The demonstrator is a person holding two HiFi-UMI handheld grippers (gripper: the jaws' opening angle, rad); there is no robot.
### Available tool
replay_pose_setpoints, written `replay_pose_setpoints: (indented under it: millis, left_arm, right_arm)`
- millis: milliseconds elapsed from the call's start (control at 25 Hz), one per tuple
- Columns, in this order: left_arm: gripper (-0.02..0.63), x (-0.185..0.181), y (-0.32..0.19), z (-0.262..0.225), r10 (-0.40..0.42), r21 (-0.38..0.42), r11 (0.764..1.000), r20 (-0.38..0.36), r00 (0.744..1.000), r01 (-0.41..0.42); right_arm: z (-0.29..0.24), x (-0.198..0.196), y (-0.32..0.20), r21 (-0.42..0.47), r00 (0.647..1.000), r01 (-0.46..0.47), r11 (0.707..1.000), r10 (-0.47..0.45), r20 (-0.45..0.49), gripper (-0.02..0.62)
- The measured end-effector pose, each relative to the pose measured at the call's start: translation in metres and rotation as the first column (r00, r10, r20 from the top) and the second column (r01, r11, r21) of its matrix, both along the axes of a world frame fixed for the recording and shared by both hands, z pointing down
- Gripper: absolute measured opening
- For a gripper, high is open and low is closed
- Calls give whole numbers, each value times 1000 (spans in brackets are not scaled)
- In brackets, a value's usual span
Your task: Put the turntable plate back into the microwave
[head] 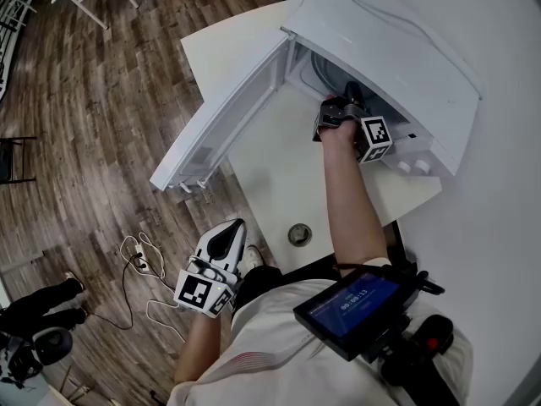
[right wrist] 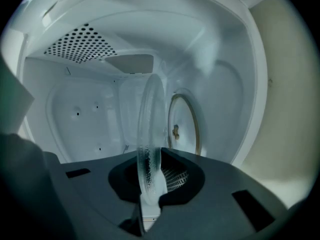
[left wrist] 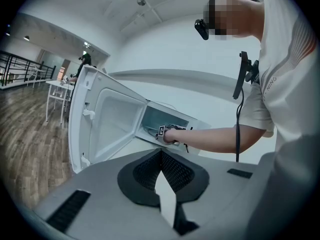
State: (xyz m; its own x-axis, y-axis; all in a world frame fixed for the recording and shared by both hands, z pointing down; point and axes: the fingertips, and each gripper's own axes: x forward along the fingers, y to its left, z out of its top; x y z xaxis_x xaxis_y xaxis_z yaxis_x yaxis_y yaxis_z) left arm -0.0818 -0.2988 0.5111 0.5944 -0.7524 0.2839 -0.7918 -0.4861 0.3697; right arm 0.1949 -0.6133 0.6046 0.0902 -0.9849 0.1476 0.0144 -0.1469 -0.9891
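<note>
Head view: the white microwave (head: 397, 49) sits on a white table (head: 279, 184) with its door (head: 228, 125) swung fully open to the left. The right gripper (head: 345, 106) is reached into the cavity opening, with its marker cube just outside the front edge. The left gripper (head: 230, 237) is held low beside the table's near edge, over the wooden floor (head: 101, 142) and well apart from the microwave. A small round object (head: 299, 234) lies on the table near that edge. Left gripper view: the jaws of the left gripper (left wrist: 161, 154) are pressed together at the tips, with nothing between them. Beyond them, the open door and the person's right hand (left wrist: 174, 135) at the cavity mouth are visible. Right gripper view: the right gripper (right wrist: 152, 166) is pinching the clear glass turntable plate (right wrist: 151, 119) by its rim, one pad on each face. The plate appears edge-on in this view and extends away from the jaws into the white cavity. It is inside the microwave and held clear of the walls. A perforated panel (right wrist: 80, 45) occupies the upper left of the cavity. A round ring (right wrist: 185, 126) with a small hub (right wrist: 175, 130) at its centre shows on the cavity surface just to the right of the plate. The plate is not seated on it.
</note>
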Motion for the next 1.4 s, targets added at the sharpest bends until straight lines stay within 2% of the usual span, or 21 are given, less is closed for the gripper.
replay_pose_setpoints:
  millis: [160,320,400,520,760,1000,1400]
  left_arm:
    - [11,0,2,-1,1,-3,1000,-4,1000,-1]
    - [11,0,4,0,0,-8,1000,-8,1000,0]
    - [11,0,5,1,-1,-8,1000,-11,1000,1]
    - [11,3,6,4,0,-13,1000,-14,1000,0]
    - [11,5,11,2,18,-18,1000,-21,1000,-19]
    - [11,4,14,8,17,-32,999,-31,999,-18]
    - [11,8,14,10,25,-32,999,-37,999,-27]
  right_arm:
    - [6,-10,-7,-71,998,58,996,-56,43,29]
    - [3,-22,-11,-67,988,138,988,-132,80,51]
    - [1,-27,-12,-61,979,178,982,-170,109,114]
    - [9,-33,-9,-68,970,206,976,-195,144,152]
    - [9,-42,-2,-65,961,240,968,-228,155,167]
    - [11,-55,0,-69,924,349,935,-331,191,172]
    - [22,-60,11,-104,922,358,928,-334,196,172]
